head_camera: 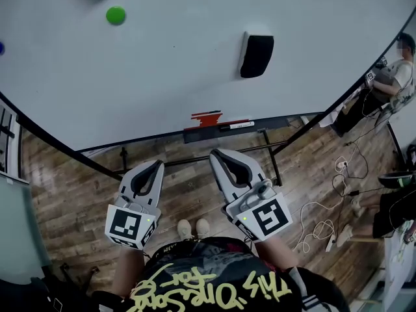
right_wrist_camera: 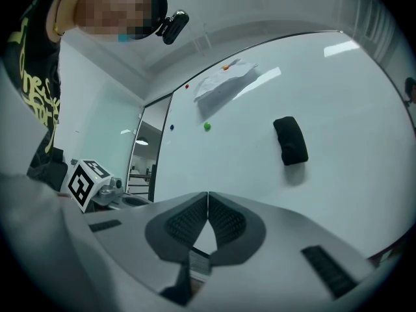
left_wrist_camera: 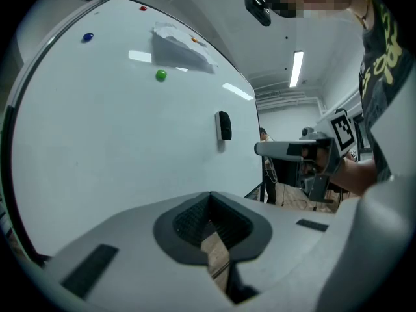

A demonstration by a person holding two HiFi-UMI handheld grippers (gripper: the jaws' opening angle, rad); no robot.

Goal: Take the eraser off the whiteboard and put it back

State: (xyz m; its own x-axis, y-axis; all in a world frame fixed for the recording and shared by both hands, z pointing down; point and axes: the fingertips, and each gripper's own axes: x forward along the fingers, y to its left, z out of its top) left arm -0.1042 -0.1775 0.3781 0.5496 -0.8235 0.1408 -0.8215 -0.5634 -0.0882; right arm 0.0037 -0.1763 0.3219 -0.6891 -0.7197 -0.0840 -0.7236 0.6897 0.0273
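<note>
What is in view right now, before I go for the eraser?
Large white whiteboard: one, white, ahead of both grippers.
Black block eraser: one, black, stuck on the whiteboard, right of middle.
Green round magnet, blue magnet, red magnet, orange magnet: one each, upper whiteboard.
Paper sheet: one, white, stuck near the top.
Dark marker tray: one, at the board's lower edge, holding a red item and a white marker.
Cables: several, white, on the wooden floor.
Seated person: one, far right.
Left gripper, right gripper: grey, shut, empty.
</note>
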